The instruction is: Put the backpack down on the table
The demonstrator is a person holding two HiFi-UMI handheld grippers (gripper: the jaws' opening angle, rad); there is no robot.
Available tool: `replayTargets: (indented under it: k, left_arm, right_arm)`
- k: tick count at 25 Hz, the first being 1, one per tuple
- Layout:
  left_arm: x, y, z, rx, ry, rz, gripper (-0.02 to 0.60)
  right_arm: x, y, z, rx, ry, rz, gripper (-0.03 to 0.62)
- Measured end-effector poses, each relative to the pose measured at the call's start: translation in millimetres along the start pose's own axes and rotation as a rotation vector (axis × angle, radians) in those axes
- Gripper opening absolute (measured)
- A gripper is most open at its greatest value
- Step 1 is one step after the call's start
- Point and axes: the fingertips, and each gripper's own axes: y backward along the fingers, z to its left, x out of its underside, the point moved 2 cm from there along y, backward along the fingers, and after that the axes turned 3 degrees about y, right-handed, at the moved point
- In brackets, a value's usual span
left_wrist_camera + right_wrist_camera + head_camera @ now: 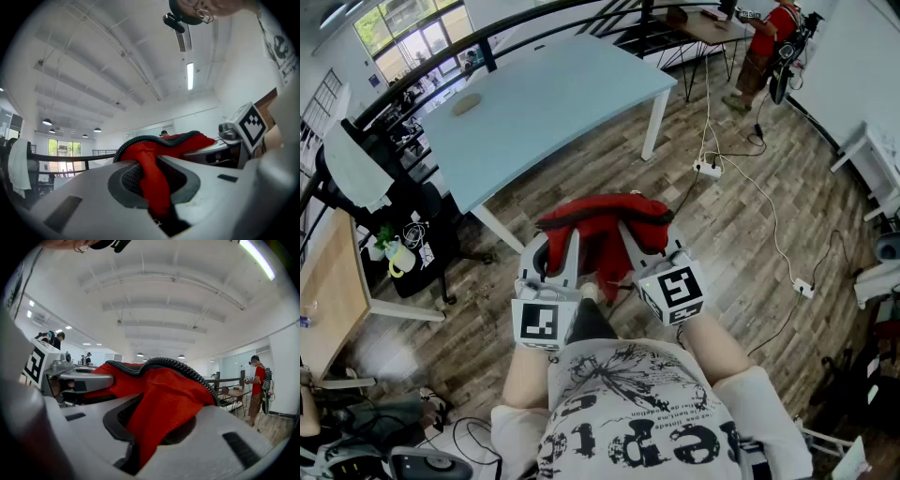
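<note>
A red backpack [605,228] with a black trim hangs in the air between my two grippers, in front of the person's body and short of the pale blue table [544,103]. My left gripper [561,246] is shut on red fabric of the backpack [154,178] at its left side. My right gripper [639,242] is shut on the backpack's red fabric [161,411] at its right side. Both grippers point level, side by side. The backpack's lower part is hidden behind the grippers.
The pale blue table carries a small round tan object [467,103] near its far left. A black chair with a white cloth [366,173] stands left of the table. A power strip and cables [709,169] lie on the wooden floor to the right. A person in red [766,47] stands far behind.
</note>
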Motion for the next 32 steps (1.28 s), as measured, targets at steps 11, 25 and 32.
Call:
replayTargets:
  k: [11,25,32]
  left_arm:
    - [2.2,-21.3,0.0,0.047,-0.003,0.017,0.051]
    - [0.3,-117.6,104.2,0.077,-0.009,0.006,0.05]
    - [-6.9,-191.0,173.6,0.087,-0.024,-0.045,0.051]
  right_arm:
    - [5.0,-5.4,-16.2,0.018,-0.004,0.021,0.049]
    - [-9.9,-144.7,-59.4,0.052,-0.008,0.004,0.049]
    - [-26.0,-240.1,-98.0,0.094,-0.003,-0.034,0.049]
